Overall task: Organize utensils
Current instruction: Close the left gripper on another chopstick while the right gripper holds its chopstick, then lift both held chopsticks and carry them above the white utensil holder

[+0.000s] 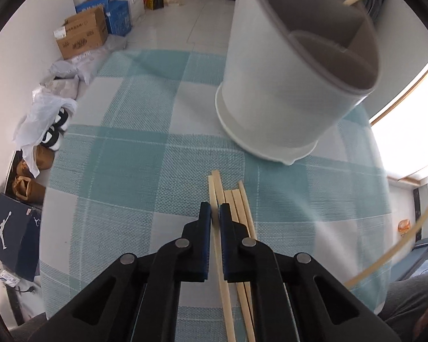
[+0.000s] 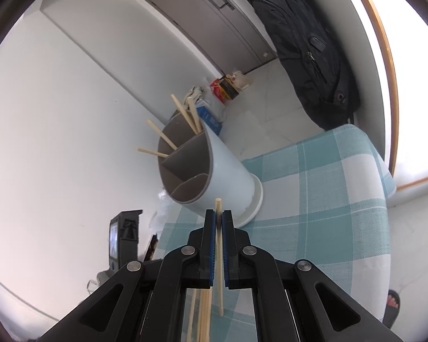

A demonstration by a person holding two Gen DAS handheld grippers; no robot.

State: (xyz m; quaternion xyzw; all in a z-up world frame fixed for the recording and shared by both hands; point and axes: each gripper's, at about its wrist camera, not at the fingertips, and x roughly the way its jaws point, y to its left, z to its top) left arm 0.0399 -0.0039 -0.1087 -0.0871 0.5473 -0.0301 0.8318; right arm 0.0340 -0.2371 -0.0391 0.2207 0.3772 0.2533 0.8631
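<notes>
A white utensil holder (image 1: 276, 94) with grey inner compartments stands on the teal checked tablecloth (image 1: 128, 171). Several pale wooden chopsticks (image 1: 239, 202) lie side by side on the cloth in front of it. My left gripper (image 1: 215, 211) points down at them and is shut on the leftmost chopstick (image 1: 212, 188). In the right wrist view my right gripper (image 2: 218, 213) is shut on another chopstick (image 2: 218, 203), held above the cloth just in front of the holder (image 2: 228, 171). Several chopsticks (image 2: 185, 114) stand in the holder's far compartment; its near compartments look empty.
Cardboard boxes (image 1: 82, 34), plastic bags and a dark shoe box (image 1: 8, 233) line the floor by the wall left of the table. A black backpack (image 2: 314, 57) hangs beyond the table. A black device with a small screen (image 2: 122, 236) sits to the left. A sandalled foot (image 2: 392, 305) shows below the table edge.
</notes>
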